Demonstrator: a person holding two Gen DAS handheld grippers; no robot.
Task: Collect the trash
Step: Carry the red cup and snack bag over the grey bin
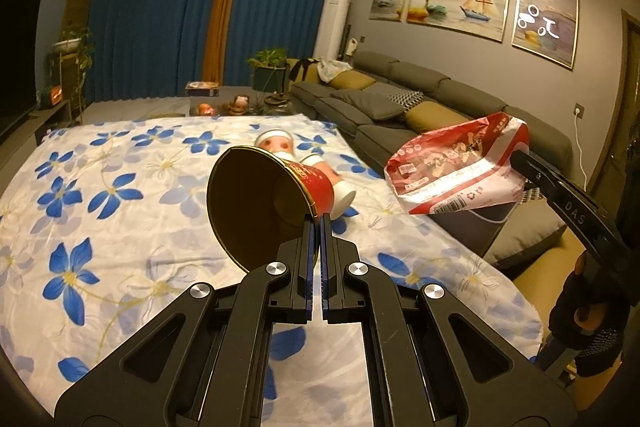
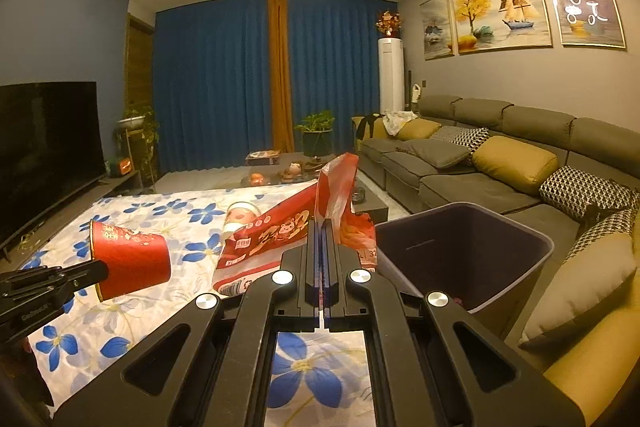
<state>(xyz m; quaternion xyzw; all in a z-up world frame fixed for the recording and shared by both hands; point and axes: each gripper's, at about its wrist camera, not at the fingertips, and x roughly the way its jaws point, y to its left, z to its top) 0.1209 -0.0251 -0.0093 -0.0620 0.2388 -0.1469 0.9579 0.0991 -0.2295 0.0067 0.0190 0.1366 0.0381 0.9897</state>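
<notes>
We hold red paper cup (image 1: 280,195) by rim in left gripper (image 1: 319,223) jaws; right gripper (image 2: 325,227) jaws pinch red snack bag (image 2: 280,239), grey bin (image 2: 472,251) just right.

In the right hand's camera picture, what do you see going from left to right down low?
Left gripper → red cup → red bag → right gripper → bin → sofa.
</notes>
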